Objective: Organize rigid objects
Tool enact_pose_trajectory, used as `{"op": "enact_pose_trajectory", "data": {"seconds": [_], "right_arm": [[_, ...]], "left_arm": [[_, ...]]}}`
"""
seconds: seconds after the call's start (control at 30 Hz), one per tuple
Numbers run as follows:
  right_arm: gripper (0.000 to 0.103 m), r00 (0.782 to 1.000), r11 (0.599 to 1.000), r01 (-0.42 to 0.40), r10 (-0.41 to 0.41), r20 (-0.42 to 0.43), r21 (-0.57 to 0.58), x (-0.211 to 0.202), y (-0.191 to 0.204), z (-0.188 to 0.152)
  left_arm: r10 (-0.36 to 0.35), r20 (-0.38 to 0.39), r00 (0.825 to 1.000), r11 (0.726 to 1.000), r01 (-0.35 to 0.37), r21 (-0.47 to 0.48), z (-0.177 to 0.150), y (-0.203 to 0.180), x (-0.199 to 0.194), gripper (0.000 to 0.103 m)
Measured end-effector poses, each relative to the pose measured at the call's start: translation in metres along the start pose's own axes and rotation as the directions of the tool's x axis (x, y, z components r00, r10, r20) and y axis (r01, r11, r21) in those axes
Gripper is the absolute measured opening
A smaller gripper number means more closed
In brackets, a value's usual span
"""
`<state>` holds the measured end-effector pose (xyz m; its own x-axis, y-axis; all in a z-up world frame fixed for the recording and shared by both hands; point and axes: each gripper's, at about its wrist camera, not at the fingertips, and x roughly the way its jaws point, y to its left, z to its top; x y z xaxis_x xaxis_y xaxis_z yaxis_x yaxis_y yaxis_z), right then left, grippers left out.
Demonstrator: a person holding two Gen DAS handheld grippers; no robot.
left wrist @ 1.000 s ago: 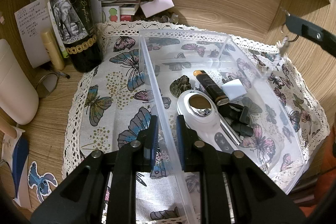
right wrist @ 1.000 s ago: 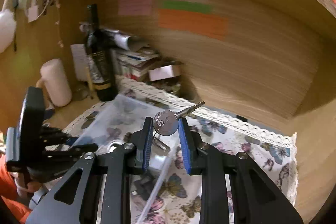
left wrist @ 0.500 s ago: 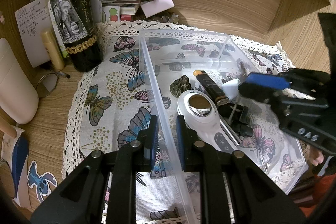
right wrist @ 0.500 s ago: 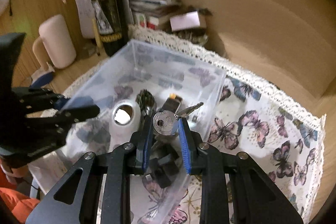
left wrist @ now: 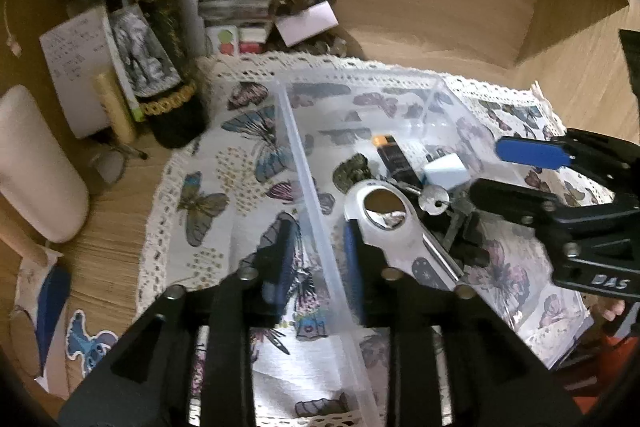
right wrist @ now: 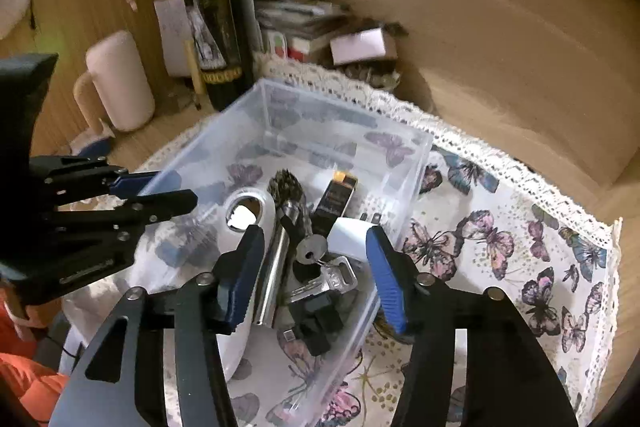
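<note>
A butterfly-print cloth (right wrist: 492, 243) covers the wooden desk (left wrist: 104, 267) — both the left gripper (left wrist: 316, 251) and the right gripper (right wrist: 316, 263) have fingers apart, the left's astride the clear plastic box (right wrist: 404, 163) wall.

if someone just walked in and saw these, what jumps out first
Most striking is the clear plastic storage box on the butterfly-print lace cloth, crammed with small hardware: a silver key, a white oval gadget with a round hole and a black-and-orange lighter. The right gripper hangs open right above the key, while the left gripper straddles the box's near wall. Behind the cloth stands a dark wine bottle.
</note>
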<state>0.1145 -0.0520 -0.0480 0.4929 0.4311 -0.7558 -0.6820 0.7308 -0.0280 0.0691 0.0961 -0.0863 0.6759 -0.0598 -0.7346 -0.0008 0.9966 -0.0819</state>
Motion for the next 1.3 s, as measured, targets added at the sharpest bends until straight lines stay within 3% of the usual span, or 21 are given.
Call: {"op": "enact_pose_trajectory", "data": {"seconds": [0.13, 0.2, 0.33, 0.43, 0.5, 0.57, 0.77, 0.87, 1.0, 1.13, 1.3], "right_arm": [[0.063, 0.998, 1.0, 0.01, -0.012, 0.069, 0.026, -0.022, -0.005, 0.001], [0.072, 0.992, 0.999, 0.028, -0.033, 0.12, 0.043, -0.036, -0.009, 0.001], [0.084, 0.972, 0.995, 0.057, -0.073, 0.225, 0.078, -0.067, -0.014, -0.001], [0.089, 0.949, 0.992, 0.075, -0.102, 0.298, 0.101, -0.089, -0.017, -0.003], [0.101, 0.93, 0.989, 0.085, -0.121, 0.347, 0.119, -0.104, -0.017, -0.007], [0.103, 0.906, 0.986, 0.096, -0.143, 0.398, 0.136, -0.118, -0.016, -0.013], [0.103, 0.864, 0.982, 0.089, -0.161, 0.477, 0.17, -0.151, -0.022, -0.032], [0.103, 0.843, 0.973, 0.122, -0.206, 0.496, 0.197, -0.162, -0.026, -0.045], [0.103, 0.818, 0.962, 0.169, -0.258, 0.515, 0.214, -0.175, -0.027, -0.059], [0.103, 0.797, 0.957, 0.192, -0.281, 0.535, 0.217, -0.188, -0.027, -0.071], [0.103, 0.796, 0.953, 0.191, -0.291, 0.531, 0.236, -0.192, -0.03, -0.08]], "left_arm": [[0.024, 0.058, 0.998, 1.0, -0.024, -0.002, 0.004, -0.002, -0.017, 0.048], [0.033, 0.102, 0.994, 0.999, -0.034, 0.007, 0.007, -0.007, -0.029, 0.06], [0.032, 0.202, 0.979, 0.999, -0.039, 0.031, 0.011, -0.022, -0.056, 0.072], [0.022, 0.292, 0.956, 0.998, -0.04, 0.055, 0.012, -0.039, -0.078, 0.085], [0.013, 0.351, 0.936, 0.997, -0.039, 0.068, 0.011, -0.05, -0.092, 0.091], [0.005, 0.405, 0.914, 0.996, -0.038, 0.075, 0.008, -0.06, -0.106, 0.096], [0.022, 0.519, 0.855, 0.994, -0.073, 0.077, -0.005, -0.088, -0.133, 0.101], [0.023, 0.546, 0.838, 0.994, -0.075, 0.074, -0.015, -0.1, -0.141, 0.102], [0.025, 0.565, 0.825, 0.994, -0.08, 0.072, -0.025, -0.113, -0.146, 0.102], [0.003, 0.559, 0.829, 0.997, -0.044, 0.06, -0.031, -0.118, -0.149, 0.102], [-0.013, 0.555, 0.832, 1.0, 0.0, 0.022, -0.036, -0.115, -0.152, 0.103]]}}
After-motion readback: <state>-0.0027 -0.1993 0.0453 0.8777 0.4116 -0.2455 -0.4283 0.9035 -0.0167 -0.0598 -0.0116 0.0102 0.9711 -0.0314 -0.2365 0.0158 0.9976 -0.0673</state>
